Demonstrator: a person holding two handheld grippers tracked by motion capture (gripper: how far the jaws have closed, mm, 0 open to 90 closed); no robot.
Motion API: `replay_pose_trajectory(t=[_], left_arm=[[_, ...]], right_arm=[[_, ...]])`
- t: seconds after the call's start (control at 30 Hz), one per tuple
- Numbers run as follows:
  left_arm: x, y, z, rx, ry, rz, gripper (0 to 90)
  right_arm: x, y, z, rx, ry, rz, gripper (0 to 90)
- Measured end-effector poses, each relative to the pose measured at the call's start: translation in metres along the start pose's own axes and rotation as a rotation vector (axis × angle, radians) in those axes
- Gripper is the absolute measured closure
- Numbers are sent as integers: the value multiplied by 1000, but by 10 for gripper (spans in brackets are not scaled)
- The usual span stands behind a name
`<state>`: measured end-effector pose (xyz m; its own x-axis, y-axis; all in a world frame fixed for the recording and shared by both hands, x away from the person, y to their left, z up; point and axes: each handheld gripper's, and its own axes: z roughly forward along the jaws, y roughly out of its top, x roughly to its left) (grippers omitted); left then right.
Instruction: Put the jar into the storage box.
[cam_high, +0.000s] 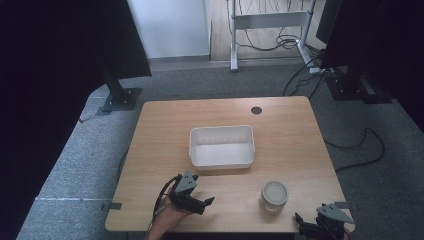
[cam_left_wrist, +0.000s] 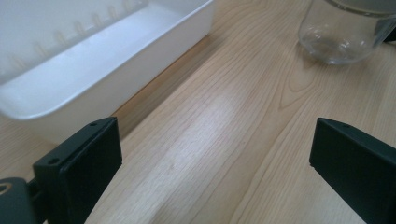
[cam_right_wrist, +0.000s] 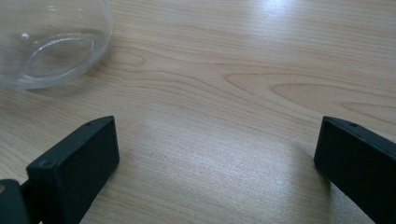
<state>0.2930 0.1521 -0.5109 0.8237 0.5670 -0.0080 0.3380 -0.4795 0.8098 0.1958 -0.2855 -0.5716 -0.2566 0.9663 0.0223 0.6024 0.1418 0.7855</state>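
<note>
Left gripper (cam_high: 200, 204) low over the table (cam_high: 165, 125), near edge, jaws spread wide, nothing between them. Right gripper (cam_high: 306, 224) at the near right corner, jaws equally wide, empty. Glass jar (cam_high: 274, 195) stands upright on the table between the two grippers, closer to the right one, touching neither. High view shows a pale lid on the jar; right gripper view gives its clear rounded base (cam_right_wrist: 51, 42), nothing inside visible. White tray (cam_high: 221, 146) mid-table, beyond the left gripper. Left gripper view looks into the tray (cam_left_wrist: 93, 70): bare interior, ribbed far wall.
</note>
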Motion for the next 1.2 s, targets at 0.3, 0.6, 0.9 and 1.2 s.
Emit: replay_pose_trajectory(t=[0.3,0.6,0.9,1.2], left_arm=[[-11,15,14,-9,-27,35,24],[-20,25,29,-9,-56,57,28],[-31,37,42,-18,-81,76,26],[-41,48,53,-20,-103,101,26]], right_arm=[[0,0,0,-1,0,0,0],[0,0,0,-1,0,0,0],[0,0,0,-2,0,-1,0],[0,0,0,-2,0,-1,0]])
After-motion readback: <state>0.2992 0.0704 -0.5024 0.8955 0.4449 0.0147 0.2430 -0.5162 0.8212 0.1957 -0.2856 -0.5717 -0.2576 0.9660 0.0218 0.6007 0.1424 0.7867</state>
